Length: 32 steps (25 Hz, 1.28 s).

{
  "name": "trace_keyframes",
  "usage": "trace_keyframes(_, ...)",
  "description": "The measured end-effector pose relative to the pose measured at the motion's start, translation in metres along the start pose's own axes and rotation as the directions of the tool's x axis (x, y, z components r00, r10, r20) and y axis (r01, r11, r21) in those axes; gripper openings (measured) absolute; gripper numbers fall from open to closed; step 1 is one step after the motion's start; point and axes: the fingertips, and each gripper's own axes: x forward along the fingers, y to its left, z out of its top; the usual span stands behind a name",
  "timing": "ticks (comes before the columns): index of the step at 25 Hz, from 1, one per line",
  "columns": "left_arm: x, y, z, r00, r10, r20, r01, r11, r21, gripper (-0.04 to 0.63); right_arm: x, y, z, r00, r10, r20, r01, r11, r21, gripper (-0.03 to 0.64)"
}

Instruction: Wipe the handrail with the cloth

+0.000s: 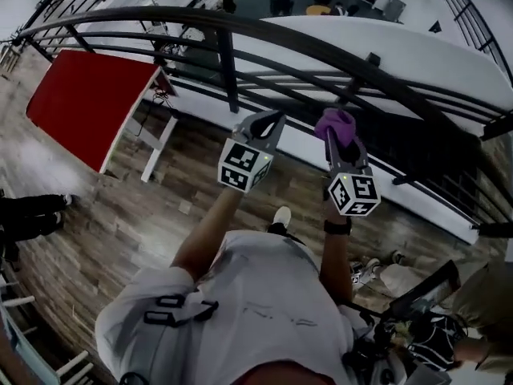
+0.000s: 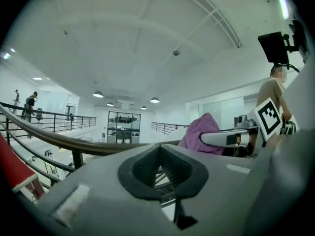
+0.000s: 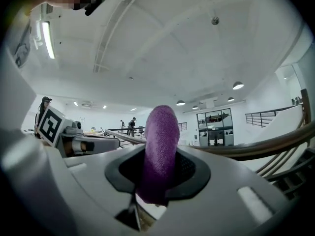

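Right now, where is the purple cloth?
In the head view, the purple cloth sits clamped in the right gripper, close by the handrail, right of the left gripper.

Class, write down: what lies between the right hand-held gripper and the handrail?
The purple cloth, clamped in the jaws of the right hand-held gripper, sticks out toward the handrail; the head view shows it.
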Motion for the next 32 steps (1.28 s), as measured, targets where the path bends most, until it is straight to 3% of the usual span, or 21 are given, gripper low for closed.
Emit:
trace_keyframes(4,0.029,0.024,-0.006,0.996,0.086,-0.027,-0.086,0.996,-0.002,0.000,0.047,-0.026,-0.014,0.994,0.111,-0.018,-0.110,0.994,0.027,0.107)
trace_keyframes(9,0.046,0.048,-0.018,0.982,0.182,-0.060,-0.183,0.983,-0.014,0.000,0.102,-0.033,-0.033,0.965,0.244,-0.094,-0.246,0.969,-0.019,0.107)
trace_keyframes(17,0.077,0.170,-0.010,0.962,0.271,-0.044,-0.273,0.961,-0.046,0.000,0.286,0.021,-0.021,0.883,0.406,-0.236,-0.454,0.866,-0.209,0.107)
trace_keyframes(24,0.082,0.287,-0.005,0.944,0.330,-0.030,-0.331,0.939,-0.090,0.000,0.447,0.077,-0.009,0.829,0.449,-0.333,-0.541,0.795,-0.274,0.109)
trace_keyframes(28,0.078,0.328,-0.006,0.938,0.345,-0.037,-0.347,0.931,-0.112,0.000,0.513,0.112,-0.011,0.800,0.456,-0.390,-0.574,0.771,-0.276,0.110)
trace_keyframes(32,0.079,0.352,-0.014,0.937,0.346,-0.052,-0.349,0.925,-0.148,0.000,0.564,0.133,-0.038,0.754,0.408,-0.515,-0.613,0.720,-0.327,0.107)
